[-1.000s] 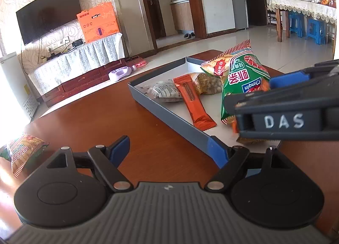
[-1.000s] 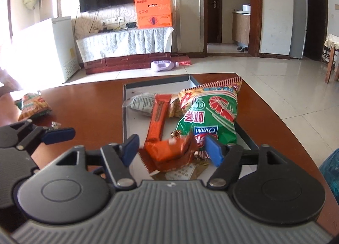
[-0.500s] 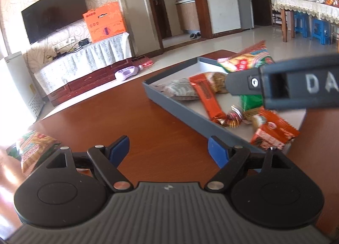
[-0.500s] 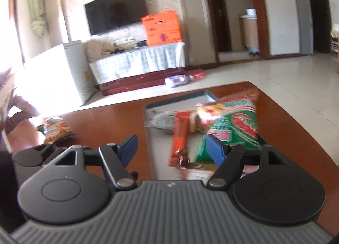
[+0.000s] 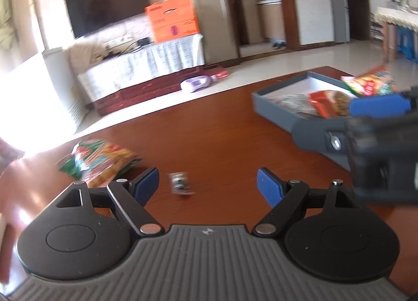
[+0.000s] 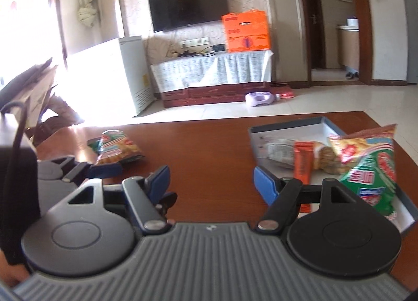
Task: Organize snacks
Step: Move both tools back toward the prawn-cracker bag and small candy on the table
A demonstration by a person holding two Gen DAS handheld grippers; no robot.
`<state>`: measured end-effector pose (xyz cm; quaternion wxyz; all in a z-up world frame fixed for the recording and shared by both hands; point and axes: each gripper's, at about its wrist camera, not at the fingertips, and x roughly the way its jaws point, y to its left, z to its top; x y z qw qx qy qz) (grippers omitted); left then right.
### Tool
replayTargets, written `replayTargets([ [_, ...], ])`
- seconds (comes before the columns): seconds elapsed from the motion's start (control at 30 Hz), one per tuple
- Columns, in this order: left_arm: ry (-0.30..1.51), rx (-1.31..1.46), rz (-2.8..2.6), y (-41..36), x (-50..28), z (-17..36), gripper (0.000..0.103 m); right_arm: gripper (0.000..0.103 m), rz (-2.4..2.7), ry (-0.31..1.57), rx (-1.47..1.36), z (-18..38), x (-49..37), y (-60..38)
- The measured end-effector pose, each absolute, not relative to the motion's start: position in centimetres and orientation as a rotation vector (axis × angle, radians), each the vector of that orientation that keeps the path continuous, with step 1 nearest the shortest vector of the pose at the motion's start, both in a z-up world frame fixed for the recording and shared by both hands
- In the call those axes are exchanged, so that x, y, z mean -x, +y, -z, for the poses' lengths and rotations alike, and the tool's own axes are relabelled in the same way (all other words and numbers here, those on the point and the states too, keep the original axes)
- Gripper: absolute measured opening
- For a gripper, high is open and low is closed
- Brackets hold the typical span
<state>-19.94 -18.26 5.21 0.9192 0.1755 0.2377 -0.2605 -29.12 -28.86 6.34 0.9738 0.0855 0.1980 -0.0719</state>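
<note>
Two empty grippers, left (image 5: 207, 183) and right (image 6: 211, 180), jaws apart, have swung from the grey snack tray (image 6: 287, 124) toward the red-green chip bag (image 5: 100, 158), probably next.

A small wrapped candy (image 5: 180, 182) lies on the wooden table (image 5: 222, 138) between the left gripper's (image 5: 208, 183) spread fingers (image 5: 146, 183).

The left hand-held gripper (image 5: 207, 183), a black two-finger tool with blue pads (image 5: 146, 183) on a grey ribbed body, points forward and somewhat downward with its jaws standing wide apart and nothing between them. The right hand-held gripper (image 6: 211, 180), of the same make, is likewise tilted gently downward, its blue-tipped fingers (image 6: 263, 183) spread and empty. Each tool shows at the edge of the other's view, side by side and close together.
</note>
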Motion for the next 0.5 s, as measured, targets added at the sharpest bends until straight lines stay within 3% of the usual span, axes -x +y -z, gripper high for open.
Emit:
replayTargets([
  [0.5,0.482,-0.307,0.376,-9.5,14.5,-5.5,0.090,0.073,0.073,0.437,-0.171,-5.5,24.8,-23.9],
])
